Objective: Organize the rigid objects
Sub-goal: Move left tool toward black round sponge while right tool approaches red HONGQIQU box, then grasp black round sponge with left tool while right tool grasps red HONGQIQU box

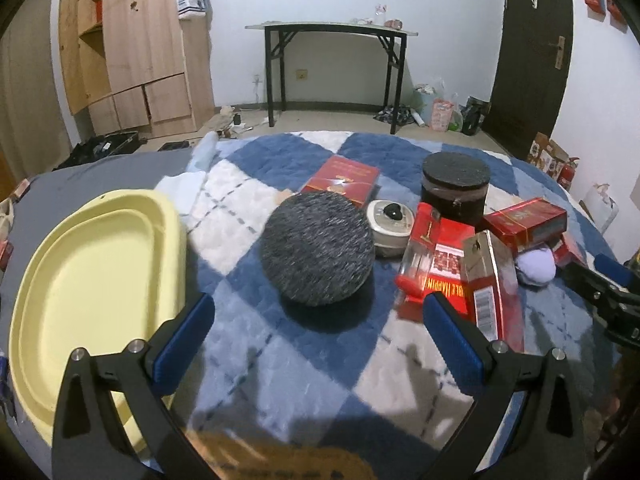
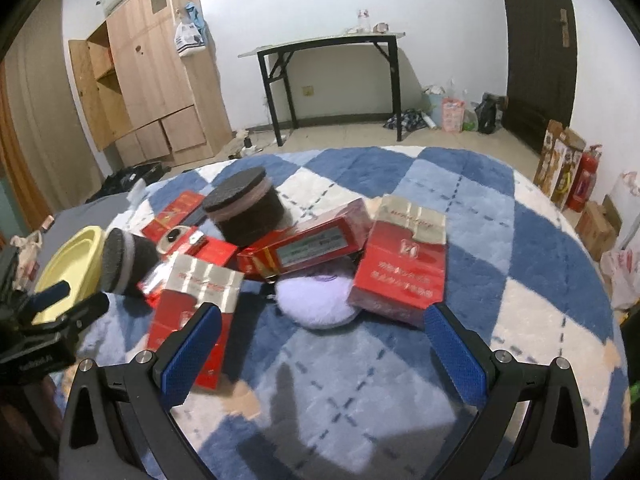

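On a blue and white checked blanket lies a pile of objects. A round grey fuzzy box lies on its side just ahead of my open, empty left gripper. Behind it stand a dark round box, a small cream case and several red boxes. A yellow oval tray lies at the left. My right gripper is open and empty, just short of a lilac puff and red boxes. The left gripper shows at the right wrist view's left edge.
A grey sheet covers the bed's left part. Beyond the bed stand a black folding table, a wooden wardrobe and a dark door. Bags and a fire extinguisher sit on the floor at the right.
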Demonstrator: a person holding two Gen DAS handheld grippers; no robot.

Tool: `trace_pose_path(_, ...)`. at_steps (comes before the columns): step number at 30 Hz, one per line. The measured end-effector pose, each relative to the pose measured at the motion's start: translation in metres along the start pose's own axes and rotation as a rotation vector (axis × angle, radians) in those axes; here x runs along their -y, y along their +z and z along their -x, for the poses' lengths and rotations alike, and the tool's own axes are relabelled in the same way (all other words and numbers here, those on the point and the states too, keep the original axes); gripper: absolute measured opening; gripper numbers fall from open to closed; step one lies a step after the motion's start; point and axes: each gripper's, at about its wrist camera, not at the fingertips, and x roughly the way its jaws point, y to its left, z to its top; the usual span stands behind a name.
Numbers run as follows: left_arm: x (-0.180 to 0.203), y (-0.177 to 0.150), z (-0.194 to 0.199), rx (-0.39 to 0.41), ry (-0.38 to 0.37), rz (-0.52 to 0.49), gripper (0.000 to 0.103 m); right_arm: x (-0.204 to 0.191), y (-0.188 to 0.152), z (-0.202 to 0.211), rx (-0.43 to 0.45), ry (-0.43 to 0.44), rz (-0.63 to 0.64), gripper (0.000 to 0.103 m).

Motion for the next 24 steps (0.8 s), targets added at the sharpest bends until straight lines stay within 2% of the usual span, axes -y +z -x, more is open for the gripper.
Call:
trace_pose_path(4,0.014,0.009,-0.013,-0.014,-0.047,-0.047,0.103,0.006,0.006,0.001,0.049,-0.023,-0.005,0.103)
trace_pose_path(7,0.015,0.02,-0.015,0.002,-0.038,-0.07,0.103,0.004,0.009,0.001,0.058,-0.03,0.005,0.103)
trace_pose_path(12,0.002,0.027,-0.019,-0.006,-0.008,-0.076,0.103,-0.016,0.019,-0.018,0.085,-0.066,0.108,0.103)
trace_pose_path(15,-0.005,0.025,-0.028,-0.046,0.012,-0.076,0.103,-0.026,0.014,-0.023,0.034,0.03,0.135,0.103)
trace_pose_path(20,-0.008,0.022,-0.033,-0.04,-0.031,-0.059,0.103,-0.039,0.01,-0.046,-0.113,0.195,0.049,0.103)
trace_pose_path(22,-0.011,0.022,-0.036,-0.032,-0.032,-0.053,0.103,-0.043,0.009,-0.052,-0.138,0.175,0.056,0.103)
trace_pose_path(24,-0.013,0.022,-0.038,-0.025,-0.041,-0.048,0.103,-0.046,0.011,-0.053,-0.127,0.167,0.059,0.102)
